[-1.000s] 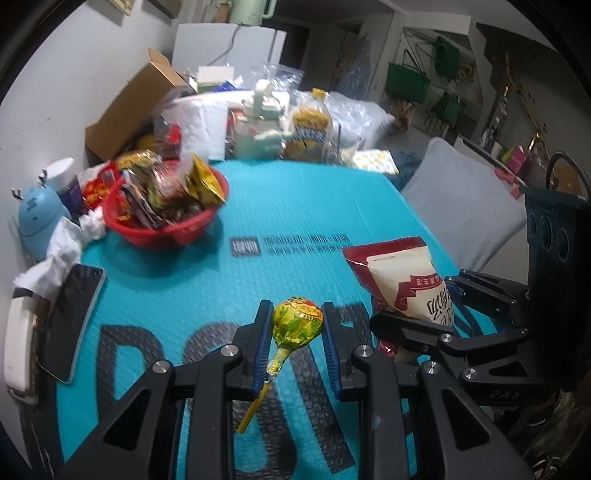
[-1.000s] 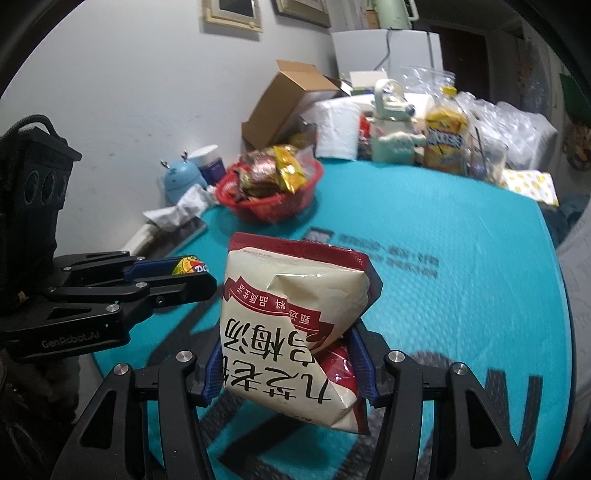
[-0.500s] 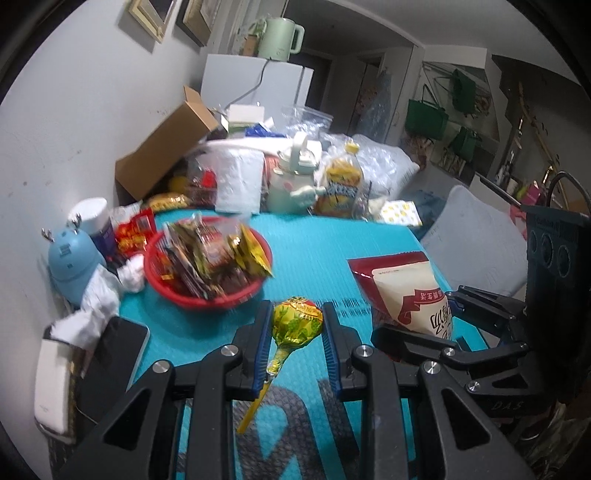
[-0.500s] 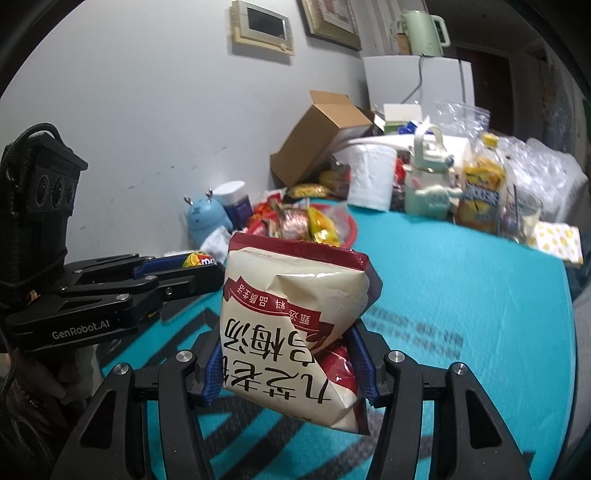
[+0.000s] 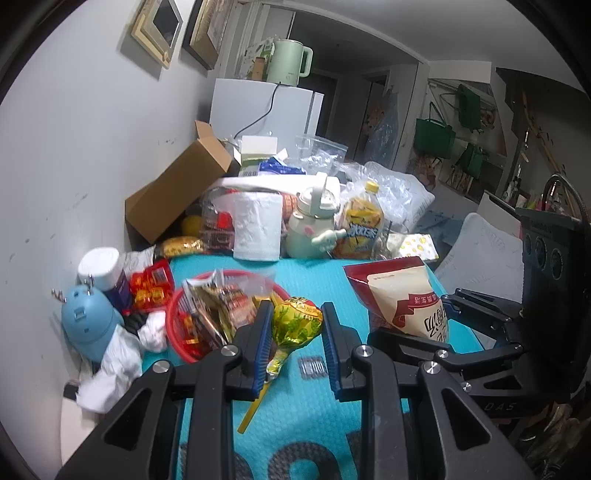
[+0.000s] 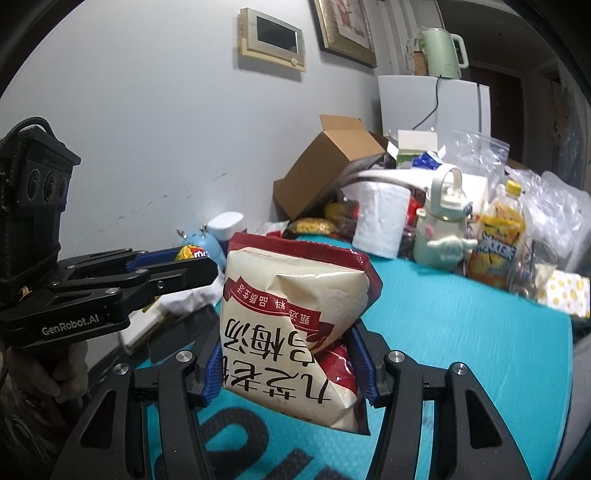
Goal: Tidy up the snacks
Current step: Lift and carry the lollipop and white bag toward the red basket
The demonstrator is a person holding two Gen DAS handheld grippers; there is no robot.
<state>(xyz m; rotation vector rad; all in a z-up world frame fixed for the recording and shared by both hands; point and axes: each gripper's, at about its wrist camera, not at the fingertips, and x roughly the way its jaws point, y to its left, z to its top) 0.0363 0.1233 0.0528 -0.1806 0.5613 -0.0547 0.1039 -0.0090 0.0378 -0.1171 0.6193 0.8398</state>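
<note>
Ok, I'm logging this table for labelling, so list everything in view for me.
lollipop: one, yellow-green wrapper, in left gripper
snack bag: one, cream and red, in right gripper
basket: one, red, full of snacks, table's left
paper roll: one, white, table's far edge
bottle: one, yellow drink, far edge
cardboard box: one, brown, against the wall
kettle: one, pale green, on the white fridge
table: one, teal cover
left gripper: black, blue pads
right gripper: black, blue pads

Pale grey wall [image 5: 92,155] with framed pictures [image 5: 157,31], white fridge [image 5: 258,107], green kettle [image 5: 290,62] on top
</note>
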